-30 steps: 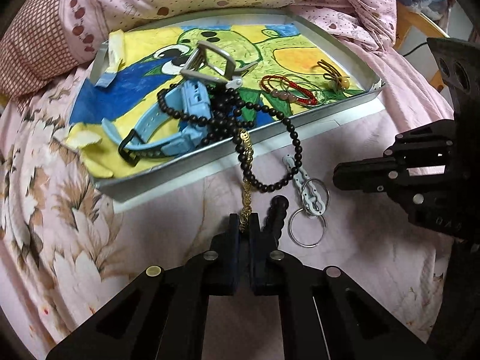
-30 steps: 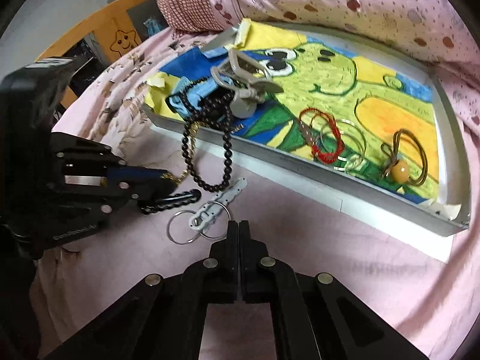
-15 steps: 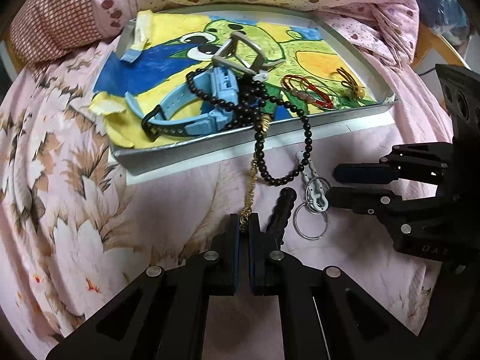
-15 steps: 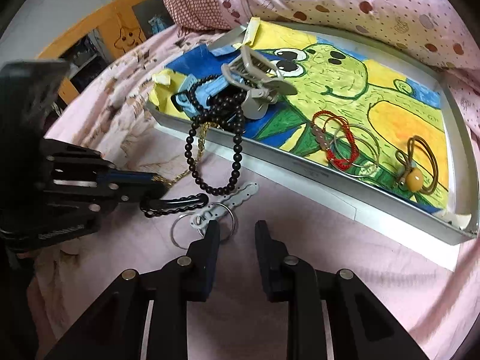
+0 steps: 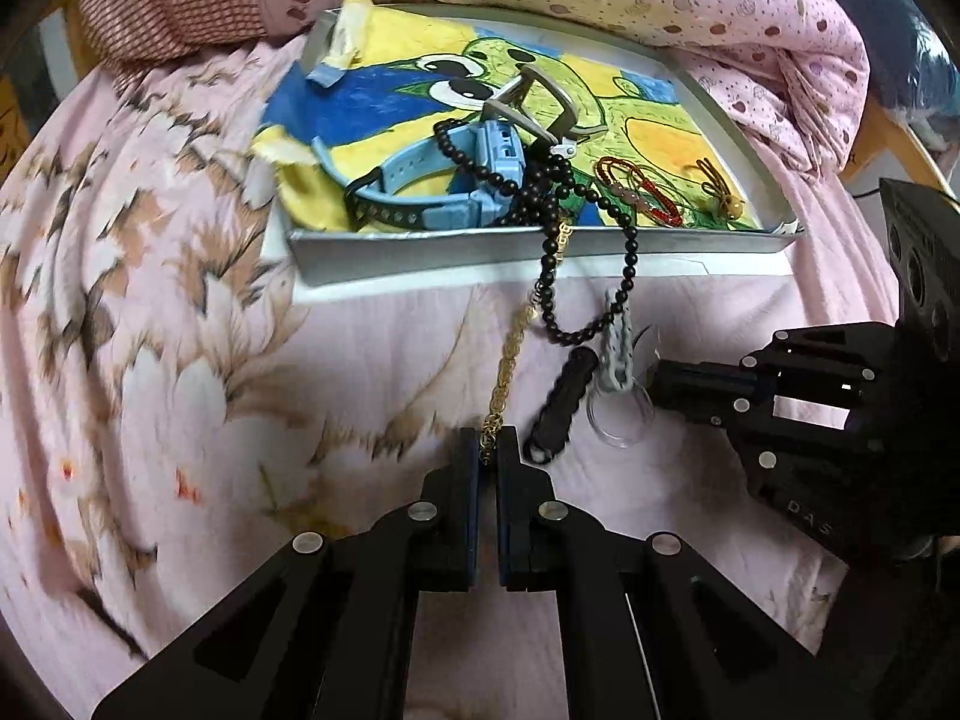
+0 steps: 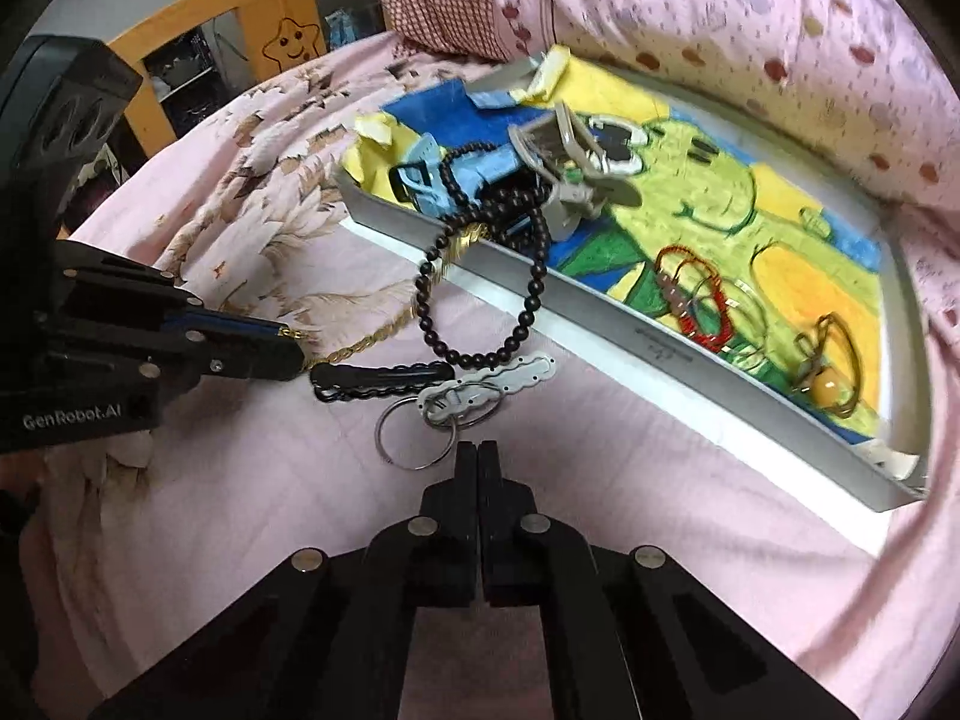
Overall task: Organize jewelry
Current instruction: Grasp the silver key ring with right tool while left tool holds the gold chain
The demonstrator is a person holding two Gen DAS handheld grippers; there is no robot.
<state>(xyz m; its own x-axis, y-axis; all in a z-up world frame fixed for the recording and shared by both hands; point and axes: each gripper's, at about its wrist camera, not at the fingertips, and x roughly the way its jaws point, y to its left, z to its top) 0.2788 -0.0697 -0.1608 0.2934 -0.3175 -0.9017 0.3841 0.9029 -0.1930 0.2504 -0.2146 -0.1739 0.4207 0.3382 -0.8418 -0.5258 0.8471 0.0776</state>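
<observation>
Through the left wrist view, the left gripper [image 5: 489,450] pinches the end of a gold chain [image 5: 510,360] running from the tray [image 5: 420,246] across pink bedding [image 5: 180,360]. From the right wrist view, the right gripper [image 6: 478,457] is closed on nothing, just beside a key ring [image 6: 414,432]; black beads [image 6: 480,312] drape over the tray rim.

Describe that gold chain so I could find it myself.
Find the grey tray on the pink bedspread. Off its near-left corner, beside the hanging black bead necklace, the gold chain trails across the spread into the left gripper. It alone is thin, gold and flat-linked.
</observation>
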